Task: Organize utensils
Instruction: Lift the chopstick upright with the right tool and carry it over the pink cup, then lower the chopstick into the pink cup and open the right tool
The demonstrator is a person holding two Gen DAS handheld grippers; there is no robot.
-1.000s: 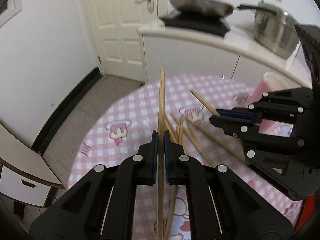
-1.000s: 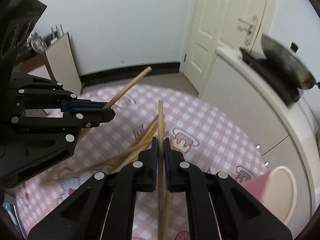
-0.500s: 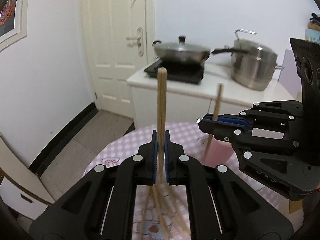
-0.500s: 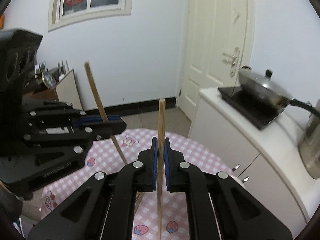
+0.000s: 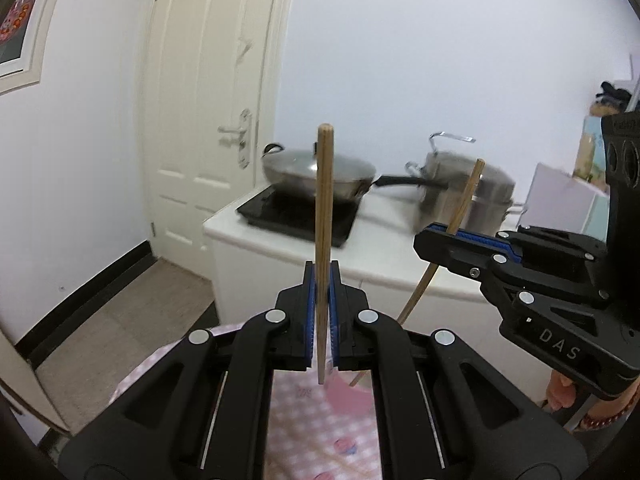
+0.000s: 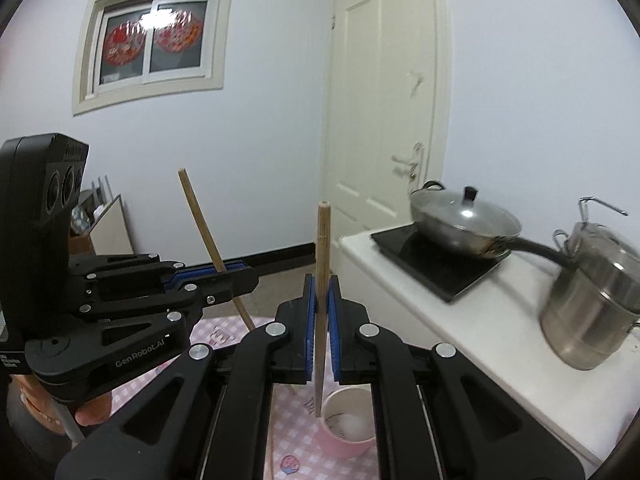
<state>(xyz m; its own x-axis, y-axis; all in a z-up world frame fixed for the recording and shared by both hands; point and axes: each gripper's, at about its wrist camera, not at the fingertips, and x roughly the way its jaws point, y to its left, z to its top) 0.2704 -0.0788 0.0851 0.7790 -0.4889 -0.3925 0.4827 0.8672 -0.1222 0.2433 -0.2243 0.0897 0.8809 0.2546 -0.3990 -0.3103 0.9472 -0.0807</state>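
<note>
Pinching a slim, pale wooden chopstick apiece, both grippers are closed right down on the wood. The left gripper holds its stick upright between blue ribbed pads, gripped low on the shaft, most of the length standing above the jaws. The right gripper clamps a second wooden chopstick likewise; its tip hangs just over the pink round cup below the fingers, on the pink checked tablecloth. Light, stiff and smooth, such sticks will likely pivot or slip in a narrow pinch; a hold nearer mid-length should steady them for dropping into the cup.
</note>
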